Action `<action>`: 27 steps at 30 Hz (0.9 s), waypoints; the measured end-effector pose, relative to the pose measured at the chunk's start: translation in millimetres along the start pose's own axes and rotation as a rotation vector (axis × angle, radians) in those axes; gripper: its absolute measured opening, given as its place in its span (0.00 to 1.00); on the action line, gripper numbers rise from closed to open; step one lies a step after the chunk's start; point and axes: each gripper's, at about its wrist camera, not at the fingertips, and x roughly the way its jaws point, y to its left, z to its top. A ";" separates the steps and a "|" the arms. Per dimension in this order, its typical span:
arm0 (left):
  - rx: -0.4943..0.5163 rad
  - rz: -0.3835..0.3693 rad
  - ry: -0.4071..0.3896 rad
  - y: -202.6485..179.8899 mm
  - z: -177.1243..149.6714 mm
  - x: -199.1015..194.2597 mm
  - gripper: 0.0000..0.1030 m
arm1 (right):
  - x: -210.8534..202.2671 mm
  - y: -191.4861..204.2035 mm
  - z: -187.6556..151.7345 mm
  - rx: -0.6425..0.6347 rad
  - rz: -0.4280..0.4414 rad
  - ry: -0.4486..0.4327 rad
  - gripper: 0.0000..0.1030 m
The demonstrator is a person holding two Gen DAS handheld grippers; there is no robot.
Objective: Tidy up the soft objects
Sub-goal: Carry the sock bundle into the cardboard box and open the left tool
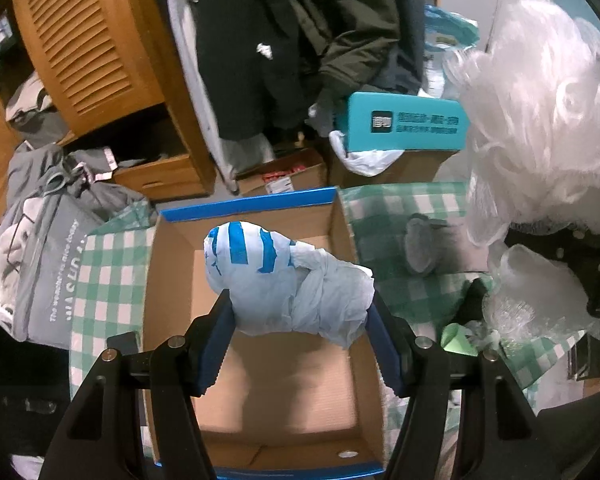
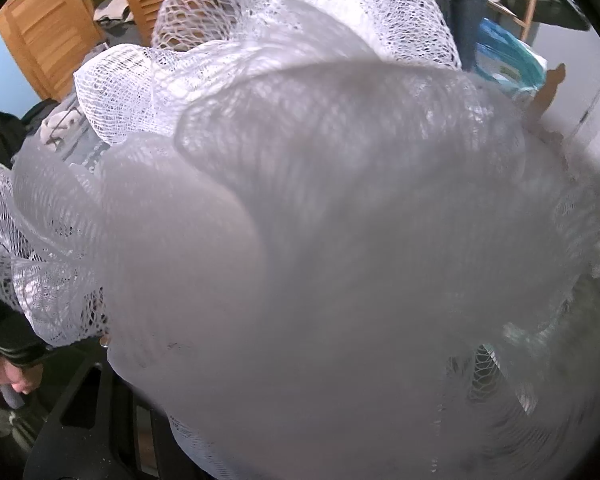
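White plastic, crumpled and knotted, with blue stripes at its 10 o'clock end: this plastic bag bundle [image 1: 284, 284] sits between the blue pads of the left hand-held gripper [image 1: 300, 320], both pads pressing its sides, jaws roughly half spread. The bundle hangs over the open cardboard box [image 1: 276, 412], whose blue-edged rim lies at 12 o'clock. The box rests on a green-checked cloth [image 1: 388, 216].

White mesh bath pouf [image 2: 300, 220] fills nearly the whole right wrist view, netting sharp at 11 o'clock, blurred elsewhere. It hides the right hand-held gripper's fingers; cannot tell how far they are spread. In the left wrist view the pouf [image 1: 540, 112] sits at 2 o'clock, above black gripper hardware, well right of the box.
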 end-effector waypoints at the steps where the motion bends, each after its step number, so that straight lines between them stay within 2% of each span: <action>1: -0.004 0.004 0.003 2.5 -1.2 1.2 0.63 | 2.9 -2.3 0.1 -0.006 0.004 0.002 0.53; 12: -0.085 0.048 0.040 45.5 -11.4 20.4 0.63 | 27.4 -33.1 2.4 -0.073 0.031 0.039 0.53; 27: -0.182 0.079 0.110 87.2 -23.8 52.8 0.63 | 48.6 -113.9 8.9 -0.128 0.037 0.120 0.53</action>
